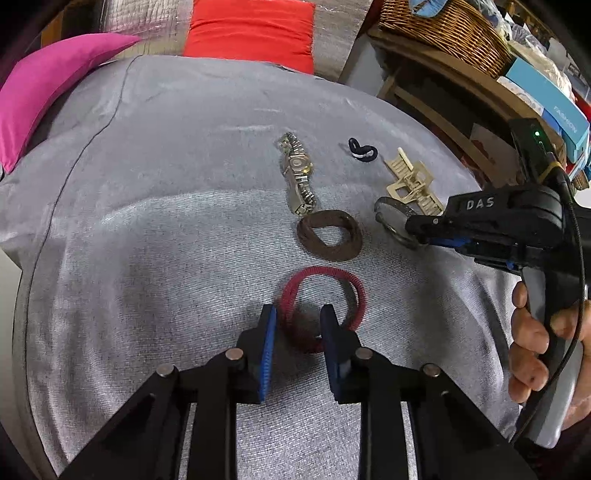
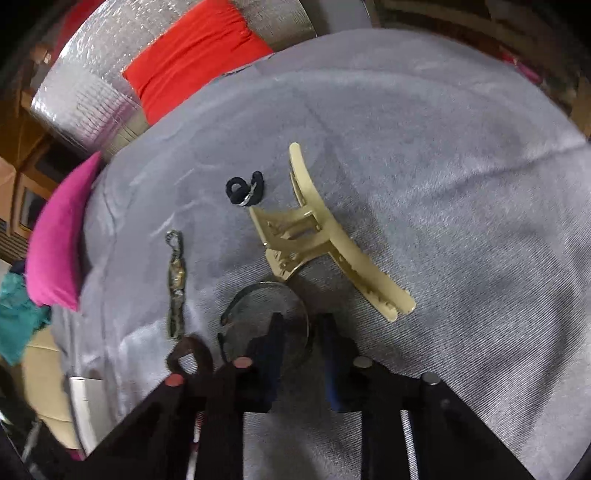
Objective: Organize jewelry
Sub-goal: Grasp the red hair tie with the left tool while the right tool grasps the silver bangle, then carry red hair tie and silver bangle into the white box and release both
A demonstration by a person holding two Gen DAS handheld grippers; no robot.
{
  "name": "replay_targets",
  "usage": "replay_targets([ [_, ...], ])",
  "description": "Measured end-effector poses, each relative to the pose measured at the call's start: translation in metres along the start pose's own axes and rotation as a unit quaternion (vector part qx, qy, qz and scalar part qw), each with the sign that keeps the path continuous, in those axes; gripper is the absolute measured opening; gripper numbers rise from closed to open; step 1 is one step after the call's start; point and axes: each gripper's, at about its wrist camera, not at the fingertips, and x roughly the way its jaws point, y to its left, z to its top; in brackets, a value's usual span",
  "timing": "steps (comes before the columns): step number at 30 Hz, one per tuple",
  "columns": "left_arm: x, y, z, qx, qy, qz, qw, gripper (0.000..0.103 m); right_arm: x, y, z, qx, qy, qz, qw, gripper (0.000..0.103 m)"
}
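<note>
- Grey cloth (image 1: 155, 229): covers the whole work surface; every jewelry item lies on it.
- Pink cushion (image 1: 44, 88) and red cushion (image 1: 251, 29): at the far edge of the cloth, left and centre.
- Wicker basket (image 1: 443, 29): on a wooden shelf, far right.
- Left gripper (image 1: 298, 325): jaws apart, holding nothing. The left side of the red hair tie (image 1: 325, 306) lies between the blue pads; whether a pad touches it cannot be determined.
- Right gripper (image 2: 301, 332): jaws parted, straddling the near right rim of the metal bangle (image 2: 266, 325). Contact cannot be confirmed; the view is blurred.
- Beige claw clip (image 2: 325, 243): flat on the cloth, just beyond the bangle, its hinge end near the bangle rim.
- Wristwatch (image 1: 297, 173): stretched out straight, centre of the cloth.
- Brown hair tie (image 1: 328, 240): just nearer than the watch strap end, left of the bangle.
- Black hair tie (image 1: 362, 149): twisted, lying between the watch and the claw clip.
</note>
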Motion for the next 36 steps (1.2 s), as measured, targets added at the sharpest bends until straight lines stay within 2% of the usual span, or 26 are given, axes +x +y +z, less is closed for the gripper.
replay_targets([
  [5, 0.003, -0.006, 0.001, 0.005, -0.004, 0.009, 0.9999, 0.024, -0.001, 0.002, -0.001, -0.019, -0.010, -0.012, 1.000, 0.008],
  [6, 0.004, -0.008, 0.001, 0.010, -0.005, 0.015, 0.9998, 0.022, -0.002, 0.003, -0.002, -0.023, -0.011, -0.013, 1.000, 0.008],
  [8, 0.006, -0.011, 0.002, 0.017, -0.002, 0.033, 0.9993, 0.012, -0.002, 0.004, -0.003, -0.033, -0.012, -0.016, 0.999, 0.008],
  [11, 0.006, -0.012, 0.002, 0.018, -0.001, 0.044, 0.9989, 0.008, -0.004, 0.004, -0.007, -0.044, -0.012, -0.016, 0.999, 0.007],
  [18, 0.000, -0.011, 0.002, 0.010, -0.009, 0.067, 0.9976, 0.006, -0.016, 0.001, -0.017, -0.059, -0.012, -0.005, 0.998, 0.006],
  [28, -0.030, -0.001, 0.006, -0.008, -0.051, 0.085, 0.9950, 0.006, -0.042, -0.010, -0.015, -0.054, -0.037, 0.016, 0.998, 0.006],
  [36, -0.051, 0.006, 0.005, -0.022, -0.082, 0.124, 0.9886, 0.006, -0.055, 0.008, -0.027, -0.076, -0.044, 0.038, 0.995, 0.006],
])
